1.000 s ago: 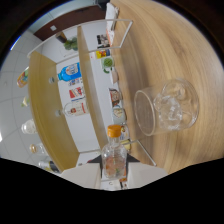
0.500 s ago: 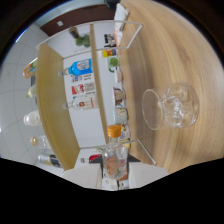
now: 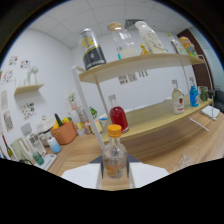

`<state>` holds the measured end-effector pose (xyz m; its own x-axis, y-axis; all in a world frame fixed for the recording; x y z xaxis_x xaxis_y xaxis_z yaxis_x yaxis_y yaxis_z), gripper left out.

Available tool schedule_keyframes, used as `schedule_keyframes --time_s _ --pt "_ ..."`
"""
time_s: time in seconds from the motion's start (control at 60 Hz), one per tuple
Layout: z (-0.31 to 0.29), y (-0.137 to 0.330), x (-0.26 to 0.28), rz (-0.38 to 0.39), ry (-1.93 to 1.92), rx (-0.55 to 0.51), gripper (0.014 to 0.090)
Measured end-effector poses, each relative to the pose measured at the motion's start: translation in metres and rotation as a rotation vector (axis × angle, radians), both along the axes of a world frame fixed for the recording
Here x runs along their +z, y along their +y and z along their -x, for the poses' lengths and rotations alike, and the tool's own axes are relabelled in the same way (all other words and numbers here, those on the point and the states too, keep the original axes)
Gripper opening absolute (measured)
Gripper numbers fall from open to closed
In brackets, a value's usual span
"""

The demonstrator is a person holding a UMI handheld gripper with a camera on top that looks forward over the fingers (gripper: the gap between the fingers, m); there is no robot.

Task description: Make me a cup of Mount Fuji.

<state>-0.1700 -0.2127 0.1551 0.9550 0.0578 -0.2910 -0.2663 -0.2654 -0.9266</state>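
A small clear bottle (image 3: 114, 161) with an orange cap and some pale liquid stands upright between my fingers, close to the camera. My gripper (image 3: 114, 174) is shut on its lower body, and the pale fingers (image 3: 82, 176) show at either side of it. A clear glass cup (image 3: 187, 161) sits on the wooden counter (image 3: 165, 145) just to the right of the fingers. Beyond the bottle stands a two-level wooden shelf (image 3: 150, 60), with a round red flask (image 3: 119, 118) on its lower board straight ahead.
The top board carries a black-labelled canister (image 3: 92, 49) and several clear bottles (image 3: 123, 42). More bottles (image 3: 178, 101) line the lower board to the right. An orange basket (image 3: 65, 133) and glassware (image 3: 35, 148) stand to the left, under a small wall shelf (image 3: 27, 89).
The view has swung from lying sideways to upright, facing the shelf. The orange-capped bottle has stayed between my fingers throughout. The glass now lies lower and to the right.
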Motion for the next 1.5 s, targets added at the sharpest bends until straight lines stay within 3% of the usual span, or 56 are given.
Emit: schedule_keyframes --time_s 0.333,0.733,1.083,1.183,1.267,1.367,1.5 --pt "0.026 0.007 -0.110 0.205 -0.270 -0.010 0.0355" --pt "0.033 0.003 -0.147 0.374 -0.276 0.021 0.0357" --pt "0.034 -0.007 -0.149 0.380 -0.274 0.054 0.0378" --pt "0.034 -0.012 -0.149 0.380 -0.276 0.078 0.0444" --pt "0.039 -0.019 -0.144 0.378 -0.244 0.118 0.0556" --pt "0.041 -0.034 -0.117 0.337 -0.196 0.175 0.0842" --pt "0.015 -0.053 -0.068 0.223 -0.217 0.197 0.0862"
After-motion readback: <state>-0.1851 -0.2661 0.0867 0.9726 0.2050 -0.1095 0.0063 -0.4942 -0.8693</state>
